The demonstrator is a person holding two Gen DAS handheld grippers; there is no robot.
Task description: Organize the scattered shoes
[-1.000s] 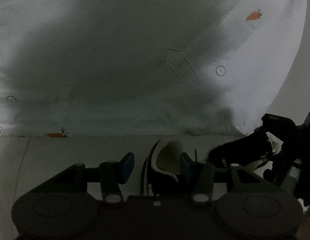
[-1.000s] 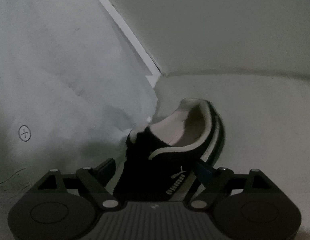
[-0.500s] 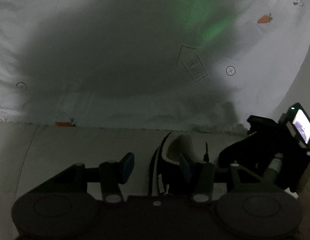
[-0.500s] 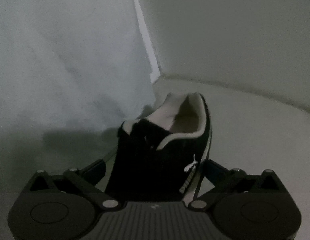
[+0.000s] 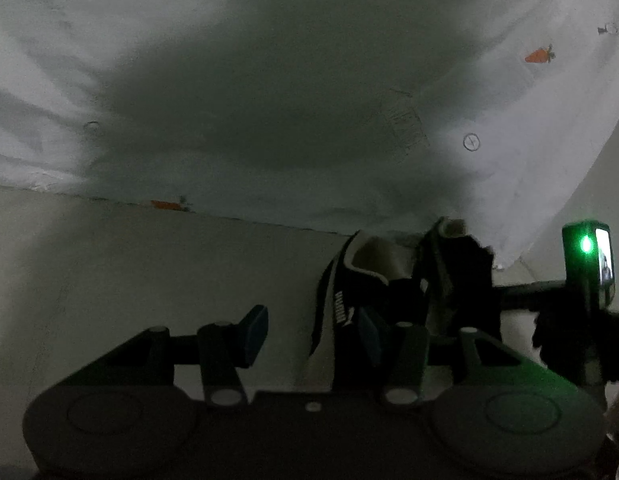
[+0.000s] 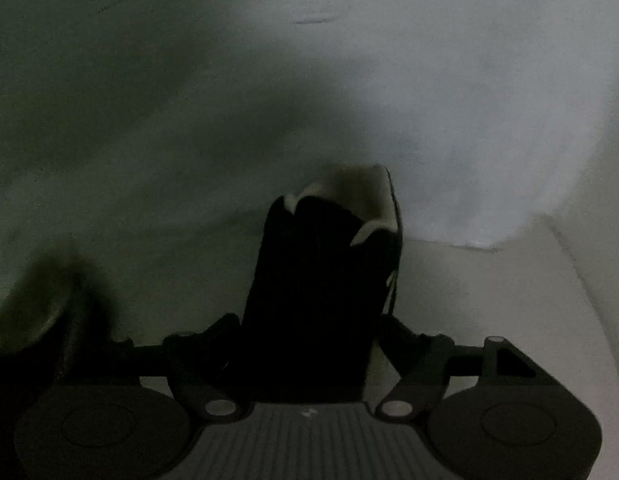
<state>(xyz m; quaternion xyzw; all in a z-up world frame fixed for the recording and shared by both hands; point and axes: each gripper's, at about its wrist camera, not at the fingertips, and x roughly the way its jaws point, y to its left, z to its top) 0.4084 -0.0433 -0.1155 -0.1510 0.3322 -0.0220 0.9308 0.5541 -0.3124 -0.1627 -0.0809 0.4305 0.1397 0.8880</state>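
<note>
The right gripper (image 6: 309,344), jaws closing around its black sneaker (image 6: 325,280), has swung it upright beside the bedsheet (image 5: 269,80), pairing it with the shoe (image 5: 349,292) the half-open left gripper (image 5: 309,332) straddles.

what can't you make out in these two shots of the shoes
- Right wrist view: the toe of the black shoe is hidden behind the right gripper, whose jaws are closing; dim light hides whether the pads press it.
- Left wrist view: the second shoe sits past the left gripper, its front cut off by the gripper body.
- Left wrist view: the small prints on the white sheet are too dim to read, bar a carrot.
</note>
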